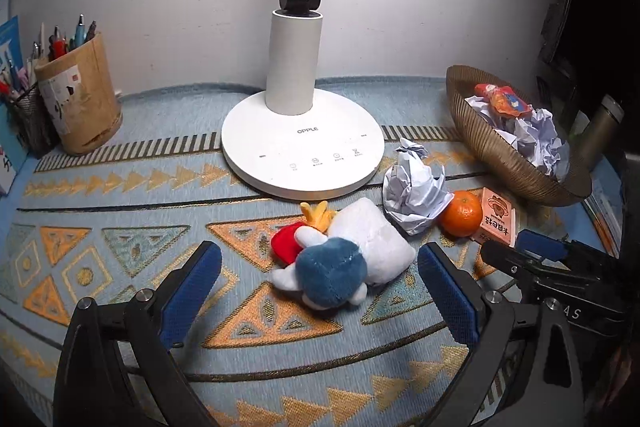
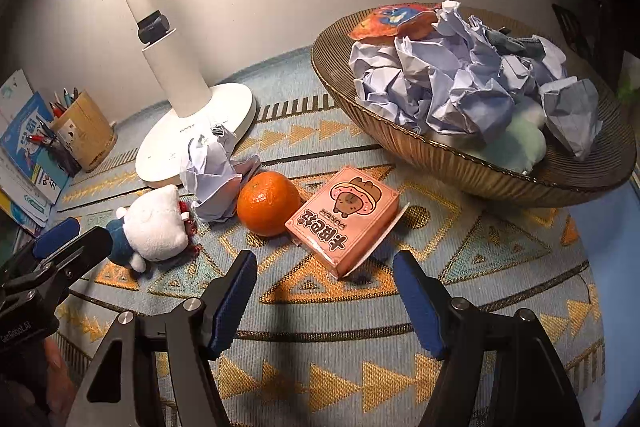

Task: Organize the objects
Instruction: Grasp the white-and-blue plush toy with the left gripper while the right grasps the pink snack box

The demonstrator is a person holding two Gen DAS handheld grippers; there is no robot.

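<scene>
Left gripper [image 1: 320,289]: jaws wide, empty, hovering just short of the plush toy [image 1: 344,259] lying on the patterned mat [image 1: 120,227].
Right gripper [image 2: 325,291]: jaws wide, nothing between them, near the pink card box [image 2: 344,219].
Mandarin orange [image 2: 268,203]: between card box and crumpled paper ball [image 2: 212,179].
Ribbed bowl [image 2: 440,155]: holds crumpled papers and a snack wrapper.
Desk lamp [image 1: 300,147]: behind the toy.

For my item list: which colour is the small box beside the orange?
Pink box, with a brown cartoon; right wrist view.
</scene>
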